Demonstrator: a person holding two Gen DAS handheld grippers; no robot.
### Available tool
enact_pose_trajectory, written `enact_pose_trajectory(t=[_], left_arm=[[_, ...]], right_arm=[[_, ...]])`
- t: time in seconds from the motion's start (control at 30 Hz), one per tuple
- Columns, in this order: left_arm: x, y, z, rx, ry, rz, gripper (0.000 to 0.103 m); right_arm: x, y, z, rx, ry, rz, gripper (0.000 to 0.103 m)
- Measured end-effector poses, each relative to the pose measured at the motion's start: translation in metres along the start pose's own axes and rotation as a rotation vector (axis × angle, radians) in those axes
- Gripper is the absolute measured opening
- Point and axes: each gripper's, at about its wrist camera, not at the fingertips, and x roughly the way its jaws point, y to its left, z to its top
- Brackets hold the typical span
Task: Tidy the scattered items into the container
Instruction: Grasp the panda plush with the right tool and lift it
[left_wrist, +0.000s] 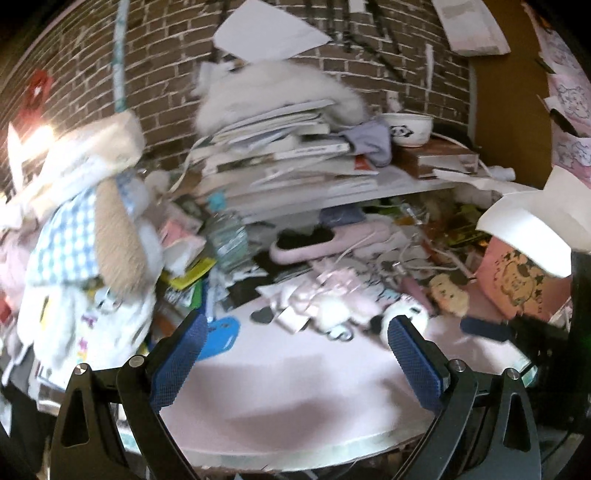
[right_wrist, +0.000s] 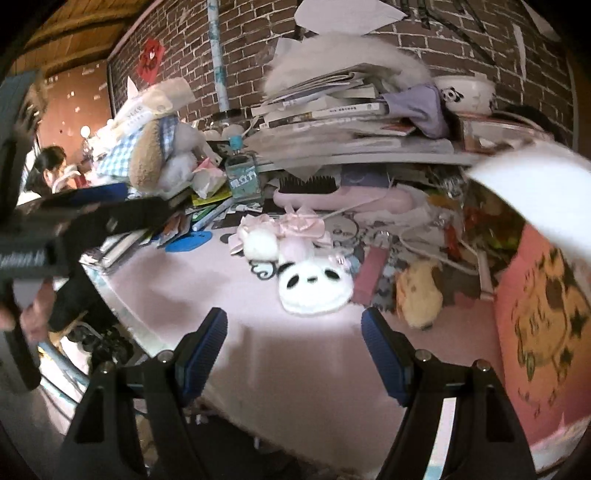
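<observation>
Nothing tidied yet, as far as I can judge: my scattered items all lie loose on the pale pink tabletop (right_wrist: 295, 362). Left to right: a flat blue plastic tag (right_wrist: 189, 240) at the table's left edge, a bundle of pink satin ribbon bows (right_wrist: 295, 226), a white fluffy pom-pom charm (right_wrist: 259, 244), the white plush panda-face pouch (right_wrist: 313, 286) nearest me, then a tan plush toy (right_wrist: 419, 295). The container, a pink bag with a dark cartoon print and a white folded-out rim (right_wrist: 543, 310), stands at the far right; I cannot see inside it. My left gripper (left_wrist: 297, 350) hovers low over the near table edge, blue pads spread wide, holding nothing. My right gripper (right_wrist: 294, 341) hangs just short of the panda pouch, likewise wide open and empty, aimed at it.
</observation>
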Motion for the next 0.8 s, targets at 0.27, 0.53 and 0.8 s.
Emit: enact_pose_trajectory(t=[0.27, 0.53, 0.8], left_arm=[[0.001, 0.016, -0.016, -0.041, 0.012, -0.011, 0.098], [0.004, 0.015, -0.020, -0.043, 0.018, -0.034, 0.098], [0.005, 0.014, -0.020, -0.045, 0.020, -0.037, 0.098]], right_arm=[[0.039, 0.009, 0.019, -0.063, 0.089, -0.057, 0.073], [0.064, 0.004, 0.030, -0.089, 0.130, -0.093, 0.073], [0.065, 0.006, 0.025, -0.173, 0.116, -0.124, 0.064]])
